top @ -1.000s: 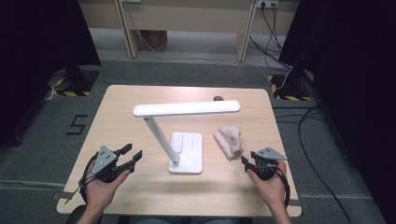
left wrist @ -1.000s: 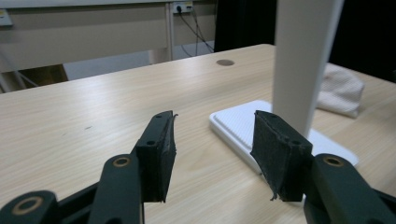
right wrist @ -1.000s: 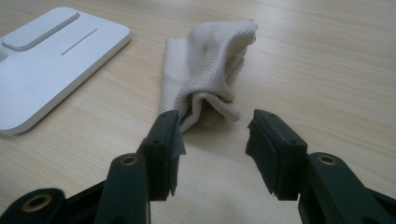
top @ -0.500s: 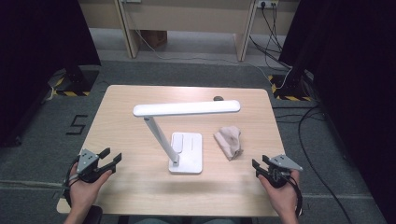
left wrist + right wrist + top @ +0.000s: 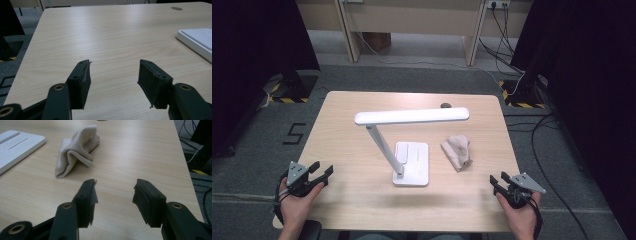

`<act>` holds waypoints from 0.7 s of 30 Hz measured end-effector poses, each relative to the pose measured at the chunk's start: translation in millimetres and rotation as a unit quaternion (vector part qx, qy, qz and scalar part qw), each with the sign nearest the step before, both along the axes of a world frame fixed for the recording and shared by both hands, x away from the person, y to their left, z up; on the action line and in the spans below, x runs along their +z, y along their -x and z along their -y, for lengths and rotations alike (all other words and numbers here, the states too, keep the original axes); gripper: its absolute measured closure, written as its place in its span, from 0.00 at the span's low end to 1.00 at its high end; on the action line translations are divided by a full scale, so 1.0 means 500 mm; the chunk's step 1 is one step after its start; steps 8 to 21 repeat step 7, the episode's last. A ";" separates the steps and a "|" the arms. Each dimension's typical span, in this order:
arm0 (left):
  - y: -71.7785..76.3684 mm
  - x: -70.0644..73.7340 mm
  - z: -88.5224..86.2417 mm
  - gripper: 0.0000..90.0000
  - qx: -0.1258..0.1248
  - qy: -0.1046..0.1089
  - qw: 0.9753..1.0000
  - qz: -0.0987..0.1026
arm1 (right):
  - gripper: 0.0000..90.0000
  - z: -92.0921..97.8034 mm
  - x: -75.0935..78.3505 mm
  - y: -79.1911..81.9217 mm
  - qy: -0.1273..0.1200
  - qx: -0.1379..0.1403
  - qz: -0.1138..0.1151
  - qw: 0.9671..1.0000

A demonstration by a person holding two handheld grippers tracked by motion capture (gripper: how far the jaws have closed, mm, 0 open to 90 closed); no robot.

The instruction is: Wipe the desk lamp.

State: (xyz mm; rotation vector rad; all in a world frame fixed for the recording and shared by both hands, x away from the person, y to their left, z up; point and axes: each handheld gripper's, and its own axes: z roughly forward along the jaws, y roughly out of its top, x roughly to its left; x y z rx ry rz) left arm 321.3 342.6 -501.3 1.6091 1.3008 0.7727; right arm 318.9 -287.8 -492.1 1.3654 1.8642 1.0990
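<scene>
The wooden bench (image 5: 362, 200) carries a white desk lamp (image 5: 411, 163) near its middle, the lamp's long head stretched level above the base toward 3 o'clock. From the lamp base, a crumpled beige cloth (image 5: 457, 152) lies just beside it at 3 o'clock, resting flat on the bench and touched by nothing. A small dark round spot (image 5: 445, 105) sits near the far edge, at 12 o'clock from the cloth.

The left gripper (image 5: 319, 175) is held in a hand at the bench's near left corner, about 8 o'clock from the lamp, its jaws spread wide over bare wood and holding nothing. The right gripper (image 5: 498, 183) is held at the near right corner, about 5 o'clock from the cloth and apart from it, its jaws likewise wide and empty; in the right gripper view the cloth (image 5: 75, 150) lies ahead at 11 o'clock.
</scene>
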 end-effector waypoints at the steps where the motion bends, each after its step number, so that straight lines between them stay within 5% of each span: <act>1: 0.000 0.000 0.001 0.47 -0.002 0.000 1.000 -0.001 | 0.57 -0.001 0.000 -0.001 0.000 0.001 0.002 1.000; 21: -0.003 -0.001 0.010 0.47 -0.019 -0.008 1.000 -0.006 | 0.56 -0.012 -0.002 -0.004 0.002 0.008 0.006 1.000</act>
